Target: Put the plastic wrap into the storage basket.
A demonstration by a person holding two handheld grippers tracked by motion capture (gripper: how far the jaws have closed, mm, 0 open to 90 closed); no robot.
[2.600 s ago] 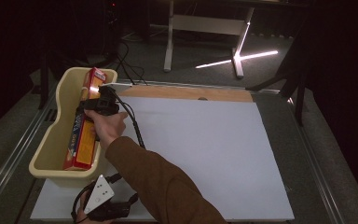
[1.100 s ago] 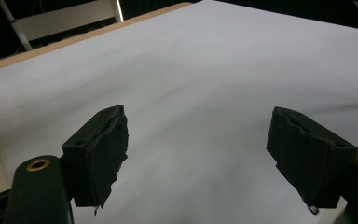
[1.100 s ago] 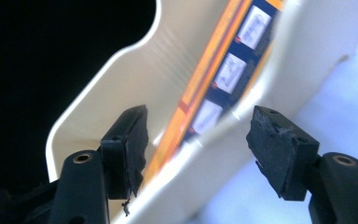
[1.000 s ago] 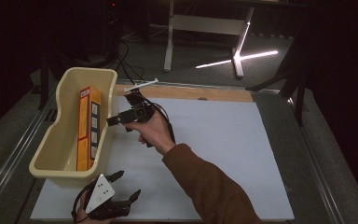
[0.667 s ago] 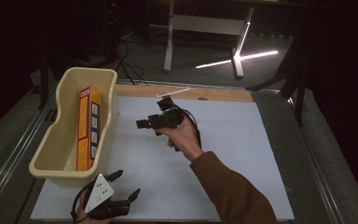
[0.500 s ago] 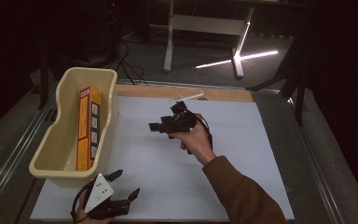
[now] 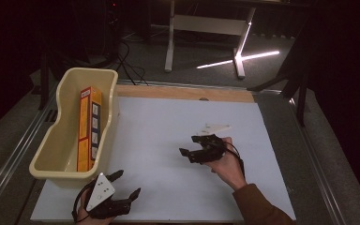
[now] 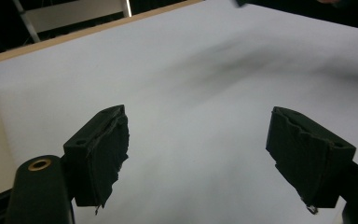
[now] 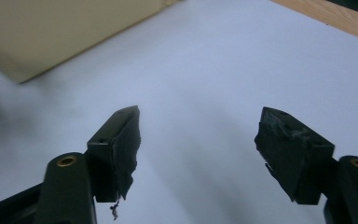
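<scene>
1. Right gripper (image 7: pixel 193 150): held low over the middle of the white sheet (image 7: pixel 168 154). Its jaws have just been opening and now stand wide, with nothing between them.
2. Left gripper (image 7: pixel 122 185): rests at the near edge of the counter (image 7: pixel 281 117), just in front of the tub's near end. Its jaws stand wide apart over bare sheet and grip nothing.
3. Orange carton (image 7: pixel 88 126): a long, flat-sided box lying lengthwise in the tub, leaning along the wall nearest the sheet. One face is plain orange; the adjoining face carries a row of small printed panels. It is well apart from both grippers.
4. Cream tub (image 7: pixel 51 140): an oblong plastic basin with rounded corners and a rolled rim, smooth and slightly glossy. It stands at the left of the sheet.
5. Step in hand, as judged: the empty right gripper is clearing away from the tub, with the carton already placed. To do this well, keep the jaws wide, travel low and level above the sheet, and settle the gripper near the person without dragging its cable across the tub.
6. Surfaces: the sheet is matte, white and flat; a bare wooden strip (image 7: pixel 183 93) borders its far edge. The gripper pads (image 9: pixel 123 140) are black, with frayed tape at their edges.
</scene>
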